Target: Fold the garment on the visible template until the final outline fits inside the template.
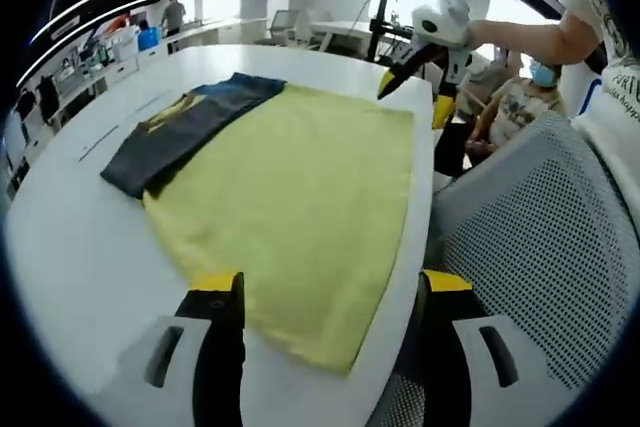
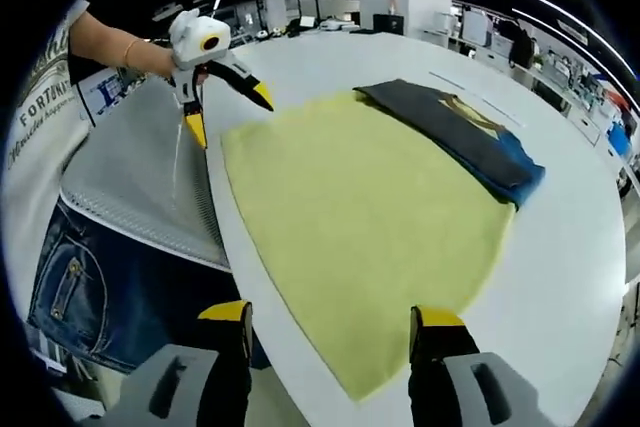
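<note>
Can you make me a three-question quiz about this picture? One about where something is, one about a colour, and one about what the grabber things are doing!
1. Where does the folded dark grey-and-blue garment lie?
A. along the far edge of the big cloth
B. on the chair
C. on the floor

2. What colour is the big flat cloth on the round white table?
A. red
B. yellow-green
C. black

3. What are the left gripper and right gripper doing?
A. both open, holding nothing
B. both shut on the cloth
C. one lifting the garment

Answers: 1 A, the garment rests at the cloth's edge away from the person. 2 B, it looks yellow-green in both views. 3 A, each pair of jaws stands apart over the cloth's near edge.
</note>
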`<act>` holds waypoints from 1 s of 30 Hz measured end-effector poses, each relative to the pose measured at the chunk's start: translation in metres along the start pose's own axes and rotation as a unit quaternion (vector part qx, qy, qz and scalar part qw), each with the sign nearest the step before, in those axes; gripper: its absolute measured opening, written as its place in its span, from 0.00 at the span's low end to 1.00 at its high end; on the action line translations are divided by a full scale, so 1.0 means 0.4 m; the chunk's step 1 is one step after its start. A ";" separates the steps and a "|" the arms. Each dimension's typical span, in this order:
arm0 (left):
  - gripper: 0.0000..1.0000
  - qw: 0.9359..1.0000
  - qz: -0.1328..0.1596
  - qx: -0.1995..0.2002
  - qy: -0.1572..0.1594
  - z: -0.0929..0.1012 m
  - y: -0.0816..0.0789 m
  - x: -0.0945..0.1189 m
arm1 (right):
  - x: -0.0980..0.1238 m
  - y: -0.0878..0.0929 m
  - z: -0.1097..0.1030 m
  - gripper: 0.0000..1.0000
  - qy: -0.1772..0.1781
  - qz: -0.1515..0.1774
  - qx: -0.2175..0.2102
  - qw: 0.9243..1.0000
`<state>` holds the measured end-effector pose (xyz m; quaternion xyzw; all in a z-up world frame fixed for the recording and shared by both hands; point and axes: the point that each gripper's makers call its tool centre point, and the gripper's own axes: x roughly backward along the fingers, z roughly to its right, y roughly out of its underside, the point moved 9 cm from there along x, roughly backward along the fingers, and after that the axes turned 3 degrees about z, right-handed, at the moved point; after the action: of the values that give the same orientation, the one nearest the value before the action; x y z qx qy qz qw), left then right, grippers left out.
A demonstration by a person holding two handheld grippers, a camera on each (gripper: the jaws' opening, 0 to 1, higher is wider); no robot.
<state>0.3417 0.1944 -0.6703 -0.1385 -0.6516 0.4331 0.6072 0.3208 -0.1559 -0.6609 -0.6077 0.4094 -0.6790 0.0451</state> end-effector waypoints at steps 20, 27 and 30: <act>0.37 0.997 -0.068 -0.036 -0.005 0.027 0.060 -0.003 | -0.010 0.046 0.013 0.36 0.015 -0.058 0.049 0.997; 0.32 0.994 -0.079 -0.077 -0.012 0.020 0.060 -0.003 | -0.014 0.054 0.018 0.33 0.019 -0.086 0.063 0.994; 0.31 0.994 -0.079 -0.074 -0.014 0.017 0.058 -0.002 | -0.014 0.053 0.025 0.32 0.023 -0.096 0.074 0.992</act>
<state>0.3277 0.2049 -0.6872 -0.1248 -0.6996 0.3357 0.6183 0.3217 -0.1719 -0.6793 -0.6231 0.2992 -0.7225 0.0151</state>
